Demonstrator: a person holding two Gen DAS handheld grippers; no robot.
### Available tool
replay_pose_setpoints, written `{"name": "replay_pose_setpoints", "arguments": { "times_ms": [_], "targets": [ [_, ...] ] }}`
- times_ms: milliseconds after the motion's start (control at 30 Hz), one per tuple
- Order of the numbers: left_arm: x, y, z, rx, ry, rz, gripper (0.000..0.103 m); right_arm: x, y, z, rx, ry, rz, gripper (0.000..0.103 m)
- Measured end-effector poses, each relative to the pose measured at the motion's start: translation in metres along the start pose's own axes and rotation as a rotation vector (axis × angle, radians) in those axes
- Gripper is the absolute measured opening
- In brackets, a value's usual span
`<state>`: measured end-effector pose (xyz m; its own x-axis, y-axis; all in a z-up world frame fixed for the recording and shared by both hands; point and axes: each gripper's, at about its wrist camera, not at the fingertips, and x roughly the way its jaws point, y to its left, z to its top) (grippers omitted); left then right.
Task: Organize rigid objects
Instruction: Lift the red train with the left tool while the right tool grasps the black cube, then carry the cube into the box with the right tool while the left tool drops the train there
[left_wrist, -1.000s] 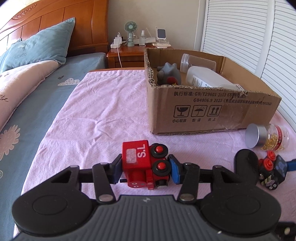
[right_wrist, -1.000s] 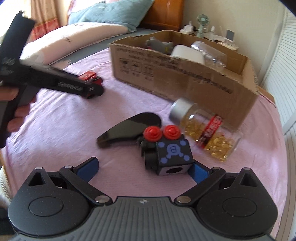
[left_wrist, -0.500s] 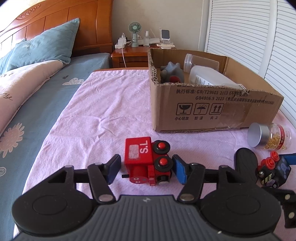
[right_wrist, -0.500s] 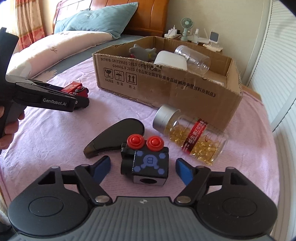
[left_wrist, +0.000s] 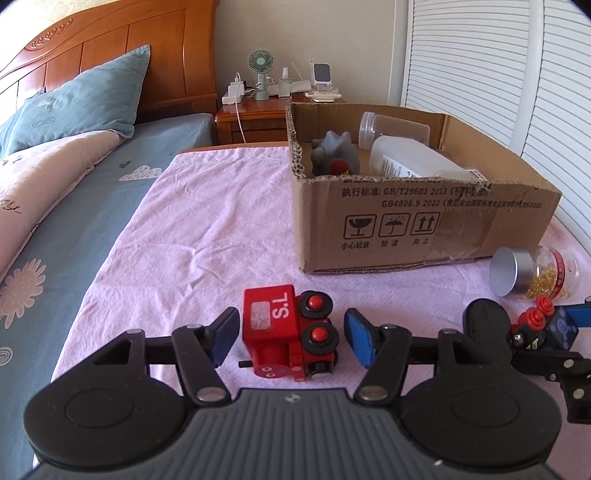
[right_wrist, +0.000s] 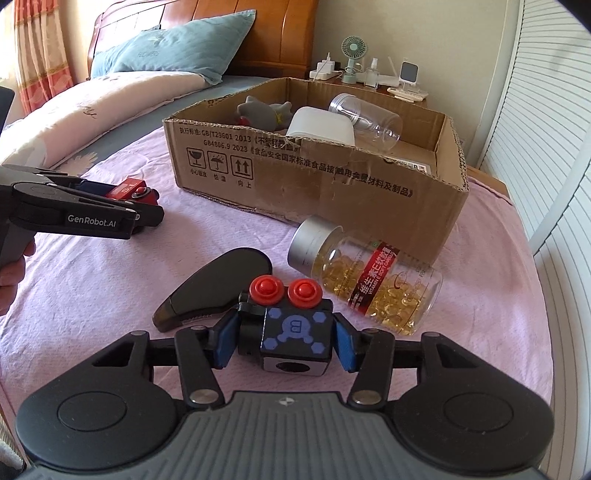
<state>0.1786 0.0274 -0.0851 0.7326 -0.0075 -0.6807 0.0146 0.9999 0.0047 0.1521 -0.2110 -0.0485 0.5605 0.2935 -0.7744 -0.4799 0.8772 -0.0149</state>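
The left gripper (left_wrist: 291, 338) is open around the red wooden toy train (left_wrist: 286, 332), while the right gripper (right_wrist: 282, 341) fingers close on the black toy cube with red knobs (right_wrist: 291, 328), both probably meant for the cardboard box (right_wrist: 314, 184).

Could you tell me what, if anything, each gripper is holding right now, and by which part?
The right gripper pinches the black toy block by its two sides. The left gripper holds nothing: its open fingers flank the red toy train without touching.
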Motion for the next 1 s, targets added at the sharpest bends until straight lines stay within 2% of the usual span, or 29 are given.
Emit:
{"name": "replay_pose_setpoints", "arguments": {
  "times_ms": [33,67,100,200,533,767,1000],
  "targets": [
    [0.000,0.000,0.000,0.002,0.003,0.002,0.059,0.000,0.000,0.000,0.003,0.002,0.000,0.058],
    [0.001,0.000,0.000,0.002,0.008,0.000,0.051,0.000,0.001,0.001,0.000,0.003,-0.004,0.058],
    [0.001,0.001,0.000,-0.002,0.013,-0.003,0.050,0.000,0.002,0.001,-0.001,0.004,-0.013,0.058],
    [0.001,0.004,0.001,-0.001,0.022,-0.021,0.049,-0.001,0.003,0.002,0.003,0.015,-0.030,0.057],
    [-0.009,0.011,0.010,0.141,0.083,-0.104,0.048,-0.021,-0.003,0.005,0.027,0.023,-0.023,0.056],
    [-0.032,0.017,0.022,0.184,0.094,-0.164,0.048,-0.055,-0.012,0.021,0.021,-0.037,-0.009,0.056],
    [-0.054,0.016,0.051,0.215,0.054,-0.216,0.048,-0.065,-0.039,0.061,0.039,-0.126,-0.042,0.056]
  ]
}}
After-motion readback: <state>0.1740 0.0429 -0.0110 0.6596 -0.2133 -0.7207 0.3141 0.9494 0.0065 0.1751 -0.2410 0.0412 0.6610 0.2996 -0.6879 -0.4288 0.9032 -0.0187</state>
